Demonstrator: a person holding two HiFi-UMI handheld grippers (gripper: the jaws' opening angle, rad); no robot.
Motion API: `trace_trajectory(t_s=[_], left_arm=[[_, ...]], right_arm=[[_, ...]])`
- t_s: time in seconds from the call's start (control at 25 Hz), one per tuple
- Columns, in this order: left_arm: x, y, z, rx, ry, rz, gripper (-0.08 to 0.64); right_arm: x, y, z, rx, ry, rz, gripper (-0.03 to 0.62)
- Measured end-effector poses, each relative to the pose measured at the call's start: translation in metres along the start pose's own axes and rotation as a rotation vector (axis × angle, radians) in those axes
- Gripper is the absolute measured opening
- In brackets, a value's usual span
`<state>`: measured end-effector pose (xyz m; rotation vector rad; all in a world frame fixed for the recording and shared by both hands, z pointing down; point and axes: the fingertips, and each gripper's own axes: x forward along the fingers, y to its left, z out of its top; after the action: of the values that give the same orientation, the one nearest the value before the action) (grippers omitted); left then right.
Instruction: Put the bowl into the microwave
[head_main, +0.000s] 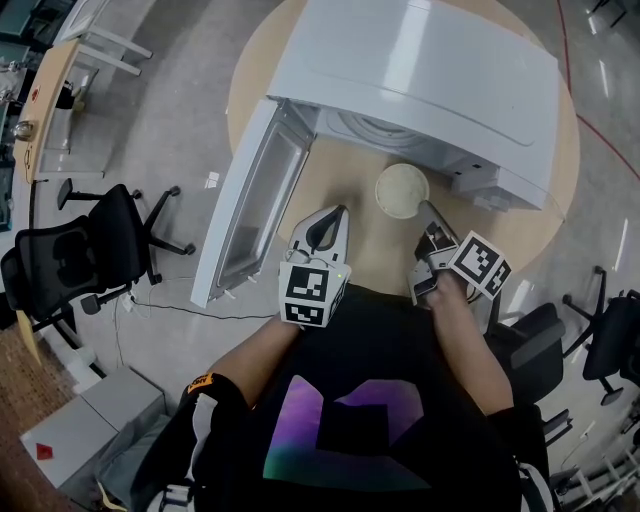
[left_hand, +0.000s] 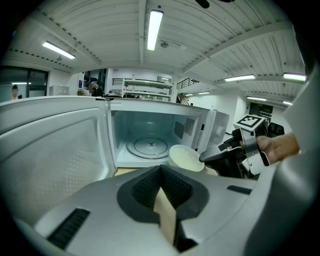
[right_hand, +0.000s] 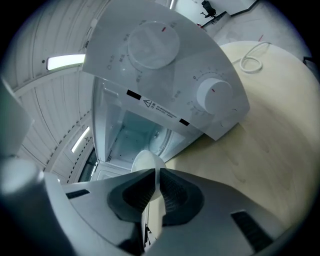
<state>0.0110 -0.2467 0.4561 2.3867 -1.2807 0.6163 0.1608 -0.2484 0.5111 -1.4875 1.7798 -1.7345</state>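
Hovering bowl (head_main: 401, 189) (right claw (head_main: 427, 210)) before microwave (head_main: 430, 70)

Left gripper (head_main: 328, 228) held low before the torso, jaws pressed together with nothing between them, marker cube (head_main: 306, 293) facing up. Right gripper (head_main: 424, 210) reaching slightly further forward, jaws clamped on the rim of the bowl (head_main: 402, 190). Left forearm (head_main: 245, 355) and right forearm (head_main: 470, 335) bare, both stretched forward, converging slightly toward the grippers.
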Motion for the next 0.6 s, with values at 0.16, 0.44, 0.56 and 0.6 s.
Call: trace_trajectory(t_s=[0.16, 0.44, 0.56, 0.6], left_arm=[[0.0, 0.007, 0.003, -0.005, -0.009, 0.004, 0.046], [0.004, 0.024, 0.007, -0.01, -0.012, 0.009, 0.046], [0.009, 0.034, 0.009, -0.011, -0.008, 0.011, 0.046], [0.011, 0.037, 0.009, -0.011, -0.007, 0.01, 0.046]], right_arm=[[0.012, 0.012, 0.006, -0.001, -0.014, 0.009, 0.043], [0.037, 0.026, 0.013, 0.01, -0.033, 0.011, 0.043], [0.05, 0.03, 0.016, 0.016, -0.043, 0.007, 0.043], [0.053, 0.031, 0.017, 0.019, -0.047, 0.005, 0.043]])
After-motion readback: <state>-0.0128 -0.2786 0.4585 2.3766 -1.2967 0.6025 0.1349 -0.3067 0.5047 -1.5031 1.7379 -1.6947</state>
